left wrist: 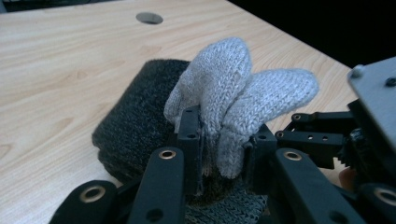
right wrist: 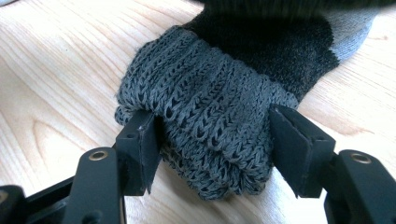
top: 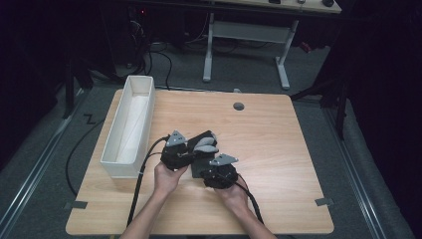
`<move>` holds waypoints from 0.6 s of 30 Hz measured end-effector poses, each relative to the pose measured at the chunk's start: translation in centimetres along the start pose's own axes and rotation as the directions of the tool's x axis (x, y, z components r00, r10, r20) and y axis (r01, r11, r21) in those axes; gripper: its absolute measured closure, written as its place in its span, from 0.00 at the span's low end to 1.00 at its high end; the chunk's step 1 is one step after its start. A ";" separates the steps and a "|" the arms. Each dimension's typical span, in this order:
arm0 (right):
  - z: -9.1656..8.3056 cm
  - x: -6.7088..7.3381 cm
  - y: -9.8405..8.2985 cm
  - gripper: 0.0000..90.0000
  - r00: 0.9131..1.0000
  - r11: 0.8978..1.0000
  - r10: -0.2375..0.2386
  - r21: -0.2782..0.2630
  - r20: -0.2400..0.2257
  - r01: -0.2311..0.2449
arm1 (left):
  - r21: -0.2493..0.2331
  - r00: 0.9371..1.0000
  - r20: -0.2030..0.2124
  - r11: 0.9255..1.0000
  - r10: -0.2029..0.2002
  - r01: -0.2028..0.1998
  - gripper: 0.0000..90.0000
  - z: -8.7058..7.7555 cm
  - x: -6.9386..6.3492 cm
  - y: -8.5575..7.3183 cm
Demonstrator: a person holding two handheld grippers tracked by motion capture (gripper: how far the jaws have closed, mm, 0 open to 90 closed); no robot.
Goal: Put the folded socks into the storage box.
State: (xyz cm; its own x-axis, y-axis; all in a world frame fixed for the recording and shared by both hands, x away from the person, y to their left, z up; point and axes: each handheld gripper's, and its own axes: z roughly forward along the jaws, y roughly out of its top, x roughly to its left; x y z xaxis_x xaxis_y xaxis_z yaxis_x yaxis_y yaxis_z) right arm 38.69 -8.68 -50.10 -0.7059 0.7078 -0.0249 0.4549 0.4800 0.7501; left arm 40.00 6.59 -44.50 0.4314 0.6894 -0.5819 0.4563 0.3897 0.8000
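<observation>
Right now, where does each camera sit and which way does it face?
High view: above the person's side, looking forward and down on the light wooden table; forearms and both hand-held grippers show.
Left gripper view: along its black jaws, clamped on pale grey knit fingertips.
Right gripper view: jaws flank the dark grey ribbed cuff.
Shared: the grey knit glove.

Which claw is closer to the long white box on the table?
Left. The left claw sits just right of the long white rectangular box; the right claw is farther right, nearer the person.

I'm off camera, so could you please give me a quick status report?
Left tool shut on socks' light toes. Right tool astride the grey cuffs, grip unclear. Nothing obstructing.
</observation>
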 end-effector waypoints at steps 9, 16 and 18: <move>-0.2 0.2 0.1 0.41 1.000 1.000 0.005 -0.012 0.002 -0.005 | 0.027 1.000 -0.026 1.000 0.000 0.001 0.80 0.3 0.8 -1.7; -2.2 0.4 0.4 0.42 1.000 0.999 0.001 -0.045 -0.024 -0.002 | 0.027 0.999 -0.034 1.000 0.008 -0.007 0.79 -0.1 1.0 -1.9; -3.4 0.2 0.5 0.45 0.999 0.998 -0.007 -0.060 -0.039 0.005 | 0.026 0.999 -0.033 1.000 0.008 -0.007 0.79 -0.2 1.1 -2.0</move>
State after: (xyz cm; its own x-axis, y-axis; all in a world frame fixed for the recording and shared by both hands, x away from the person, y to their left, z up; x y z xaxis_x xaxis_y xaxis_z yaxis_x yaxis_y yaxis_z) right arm 36.91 -10.07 -47.49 -0.7301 0.6833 -0.0044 0.4177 0.4514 0.7885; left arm 39.36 6.68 -46.68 0.4089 0.7126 -0.5701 0.4734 0.3684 0.8001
